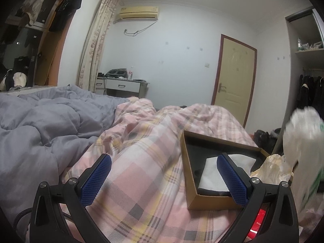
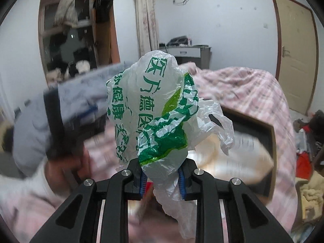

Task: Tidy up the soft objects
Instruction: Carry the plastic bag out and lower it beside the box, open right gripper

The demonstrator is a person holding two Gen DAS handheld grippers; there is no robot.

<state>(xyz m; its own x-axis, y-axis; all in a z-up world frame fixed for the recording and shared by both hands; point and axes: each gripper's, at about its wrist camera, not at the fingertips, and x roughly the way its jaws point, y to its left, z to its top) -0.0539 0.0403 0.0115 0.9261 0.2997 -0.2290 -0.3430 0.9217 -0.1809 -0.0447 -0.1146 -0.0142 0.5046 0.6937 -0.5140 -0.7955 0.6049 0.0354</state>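
My right gripper (image 2: 162, 179) is shut on a white plastic bag with green print (image 2: 160, 109), which stands crumpled above the blue pads and hangs below them. The same bag (image 1: 303, 141) shows as a blur at the right edge of the left wrist view. My left gripper (image 1: 164, 177) stands open over the pink plaid quilt (image 1: 141, 141) with nothing between its fingers. Its right pad (image 1: 230, 178) is over the near edge of an open cardboard box (image 1: 191, 194) with a dark lining. A white folded piece (image 1: 212, 172) lies in that box. A yellowish plastic bag (image 1: 273, 166) lies beside the box.
A grey duvet (image 1: 40, 125) covers the left of the bed. A hand and grey sleeve (image 2: 40, 121) with the left gripper blur at the left of the right wrist view. A desk (image 1: 121, 85) stands by the far wall, a door (image 1: 232, 77) to the right. Clothes lie on the floor (image 2: 305, 141).
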